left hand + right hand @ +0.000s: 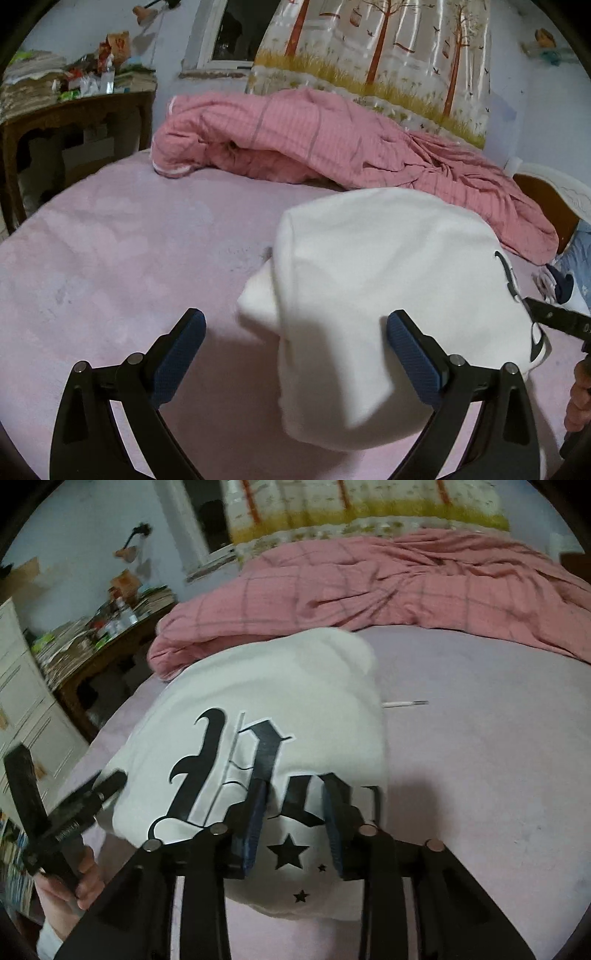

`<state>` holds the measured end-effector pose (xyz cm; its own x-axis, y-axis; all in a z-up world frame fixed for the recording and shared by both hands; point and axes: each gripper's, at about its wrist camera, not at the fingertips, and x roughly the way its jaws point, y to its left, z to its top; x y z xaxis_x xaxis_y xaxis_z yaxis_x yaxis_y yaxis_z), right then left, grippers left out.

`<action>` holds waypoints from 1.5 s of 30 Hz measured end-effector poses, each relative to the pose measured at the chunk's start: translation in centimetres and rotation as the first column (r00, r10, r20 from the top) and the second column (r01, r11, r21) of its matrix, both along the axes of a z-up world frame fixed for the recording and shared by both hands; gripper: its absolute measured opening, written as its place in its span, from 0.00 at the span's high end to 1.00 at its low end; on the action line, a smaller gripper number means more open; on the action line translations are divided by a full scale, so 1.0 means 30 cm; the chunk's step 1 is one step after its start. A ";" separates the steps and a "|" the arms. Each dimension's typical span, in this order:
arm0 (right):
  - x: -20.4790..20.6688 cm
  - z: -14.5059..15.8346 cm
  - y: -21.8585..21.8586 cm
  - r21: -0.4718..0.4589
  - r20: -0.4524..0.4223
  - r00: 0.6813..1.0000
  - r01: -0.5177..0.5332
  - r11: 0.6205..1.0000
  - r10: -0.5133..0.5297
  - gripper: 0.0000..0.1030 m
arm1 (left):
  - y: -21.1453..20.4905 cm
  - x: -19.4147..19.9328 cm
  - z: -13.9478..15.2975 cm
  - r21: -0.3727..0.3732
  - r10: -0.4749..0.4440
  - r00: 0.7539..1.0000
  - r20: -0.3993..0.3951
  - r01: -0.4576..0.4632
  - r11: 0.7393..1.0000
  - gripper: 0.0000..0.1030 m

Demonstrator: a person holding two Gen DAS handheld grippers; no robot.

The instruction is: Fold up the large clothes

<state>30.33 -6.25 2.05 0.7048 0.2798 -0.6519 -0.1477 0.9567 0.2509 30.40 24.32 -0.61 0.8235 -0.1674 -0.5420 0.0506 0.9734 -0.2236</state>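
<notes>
A white sweatshirt (388, 295) with black gothic lettering and small black stars on it lies bunched on the pink bed sheet (110, 258), and everything else is placed from it. Behind it, along the far side of the bed, a rumpled pink checked quilt (295, 136) stretches almost the whole width; behind that hangs a curtain printed with orange trees (388, 48).

The left gripper (295, 354) hovers at the sweatshirt's near left edge with its jaws spread wide; the cloth sits between and under the right-hand pad, but neither pad presses on it. The right gripper (295, 823) is over the printed front of the sweatshirt, its blue pads partly apart with a ridge of the lettered cloth between them; whether the pads actually pinch that cloth cannot be told.

To the sweatshirt's far left stands a dark wooden table (74, 110), heaped with stacked papers, bottles and packets. In the right wrist view a thin white stick (404, 703) lies on the sheet just right of the sweatshirt. A hand (70, 893) holds the left gripper's handle.
</notes>
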 end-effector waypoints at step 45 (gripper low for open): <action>-0.048 0.076 -0.328 -0.028 0.064 0.951 0.306 0.952 -0.304 0.66 | -0.597 0.191 0.055 0.072 -0.216 0.966 -0.140 0.228 0.971 0.58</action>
<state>28.88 -16.10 4.34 0.7898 0.0220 -0.6129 0.1393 0.9668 0.2143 36.12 6.40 1.03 0.6924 -0.2853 -0.6628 0.2435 0.9570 -0.1576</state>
